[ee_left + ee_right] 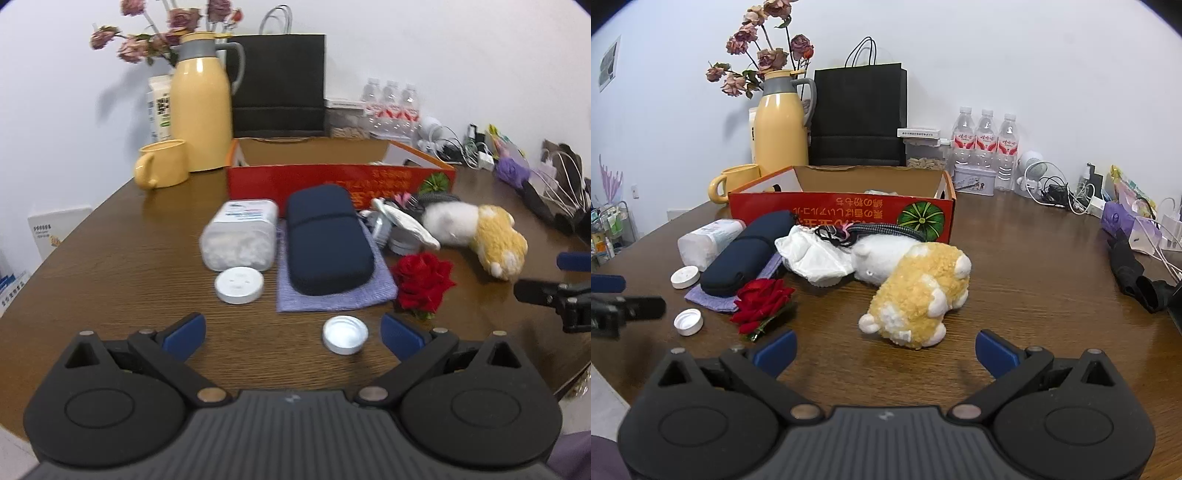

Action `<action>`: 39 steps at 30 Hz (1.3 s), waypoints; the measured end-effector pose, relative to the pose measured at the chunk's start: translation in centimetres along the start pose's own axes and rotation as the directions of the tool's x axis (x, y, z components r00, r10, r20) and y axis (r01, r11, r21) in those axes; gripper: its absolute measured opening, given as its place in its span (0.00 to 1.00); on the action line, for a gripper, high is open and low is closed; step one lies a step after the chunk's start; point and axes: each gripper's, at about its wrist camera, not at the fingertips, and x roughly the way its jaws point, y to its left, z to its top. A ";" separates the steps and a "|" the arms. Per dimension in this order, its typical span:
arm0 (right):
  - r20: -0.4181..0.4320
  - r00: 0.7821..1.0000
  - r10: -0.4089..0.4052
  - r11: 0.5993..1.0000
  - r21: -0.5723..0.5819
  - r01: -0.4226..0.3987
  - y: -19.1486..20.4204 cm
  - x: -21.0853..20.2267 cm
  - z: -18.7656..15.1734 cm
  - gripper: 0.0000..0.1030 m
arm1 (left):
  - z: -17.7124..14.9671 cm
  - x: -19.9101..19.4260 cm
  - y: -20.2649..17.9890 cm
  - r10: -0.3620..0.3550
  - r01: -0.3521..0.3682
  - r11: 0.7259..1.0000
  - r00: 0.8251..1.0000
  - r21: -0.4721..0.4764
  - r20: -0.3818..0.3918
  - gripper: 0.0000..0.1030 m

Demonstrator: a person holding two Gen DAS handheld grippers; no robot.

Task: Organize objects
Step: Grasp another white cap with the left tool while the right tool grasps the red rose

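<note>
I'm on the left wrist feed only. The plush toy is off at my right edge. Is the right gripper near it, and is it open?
Observer: Yes. The right gripper is open and empty, with the plush toy lying on its side just ahead of it.
Operator: Anything inside the red box?
Observer: The right view shows something pale low behind the red box's front wall; I can't tell what it is.
Operator: What's behind the toy?
Observer: A white cloth and a dark braided cord lie between the toy and the box.

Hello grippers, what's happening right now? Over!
Left gripper open, right gripper open, both empty. Plush toy on table, outside red box. Nothing blocking.
</note>
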 end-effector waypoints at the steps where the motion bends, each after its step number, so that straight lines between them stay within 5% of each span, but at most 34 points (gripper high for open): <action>1: 0.000 1.000 0.002 1.000 0.000 -0.002 0.0 0.0 0.0 1.00 | 0.0 0.3 -0.3 -0.005 0.005 1.000 1.000 0.004 -0.003 1.00; 4: -0.007 1.000 0.012 1.000 -0.006 -0.012 0.3 0.2 -0.1 1.00 | 0.0 1.3 -1.1 -0.015 0.015 1.000 1.000 0.012 -0.011 0.97; 7: -0.011 1.000 0.022 1.000 -0.015 -0.023 0.6 0.3 -0.2 1.00 | -0.1 2.1 -1.7 -0.023 0.024 1.000 0.999 0.016 -0.023 0.82; 9: -0.012 1.000 0.026 0.999 -0.018 -0.026 0.8 0.4 -0.3 1.00 | -0.4 2.5 -1.8 -0.050 0.051 0.999 0.998 0.007 -0.044 0.43; 11: -0.013 0.999 0.029 0.999 -0.019 -0.029 0.9 0.4 -0.4 1.00 | -0.6 2.2 -1.8 -0.050 0.050 0.999 0.998 -0.001 -0.029 0.28; 39: 0.000 0.984 0.180 0.974 -0.143 -0.178 5.4 3.0 1.2 0.98 | 0.9 -0.7 3.7 0.070 -0.060 0.992 0.994 -0.114 0.084 0.28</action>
